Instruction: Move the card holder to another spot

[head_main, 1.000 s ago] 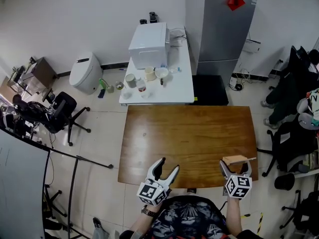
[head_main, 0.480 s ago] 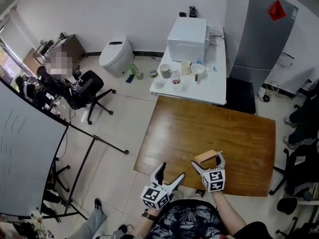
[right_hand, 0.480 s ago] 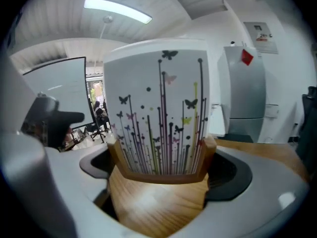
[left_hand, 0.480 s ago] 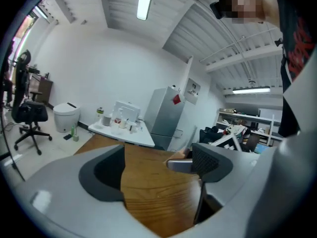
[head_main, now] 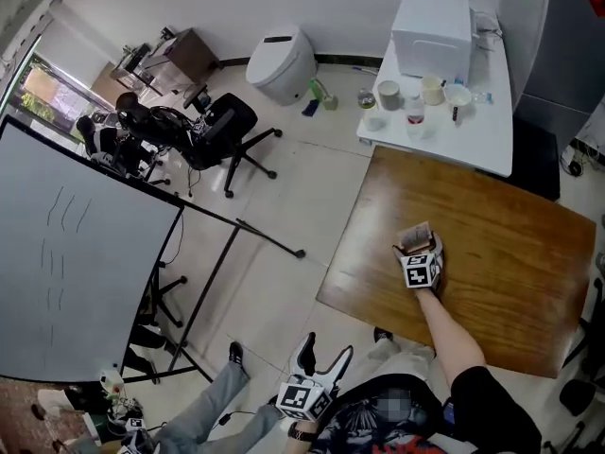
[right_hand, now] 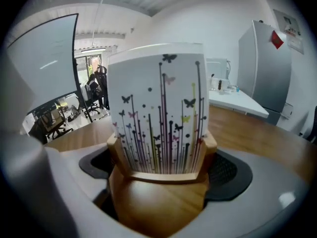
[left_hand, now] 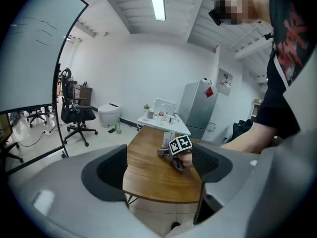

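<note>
The card holder [right_hand: 157, 133] is a small wooden stand with white cards printed with butterflies and coloured lines. My right gripper [right_hand: 161, 177] is shut on its wooden base, both pads pressed on its sides. In the head view the card holder [head_main: 413, 235] sits low over the left part of the brown table [head_main: 510, 282], in my right gripper [head_main: 418, 248]. My left gripper [head_main: 327, 347] hangs open and empty off the table's near edge, by the person's body. The left gripper [left_hand: 161, 165] view shows the holder [left_hand: 167, 139] far ahead between its wide jaws.
A white side table [head_main: 477, 135] with a white box, cups and a bottle adjoins the brown table's far edge. On the floor to the left are a black office chair [head_main: 225, 124], a white toilet-shaped unit [head_main: 283, 61] and a large whiteboard [head_main: 76, 253]. A refrigerator [left_hand: 198, 108] stands beyond.
My right gripper has carried the card holder from the table's near right edge across to its left part. The head view has swung left. The left gripper stays low and open.
</note>
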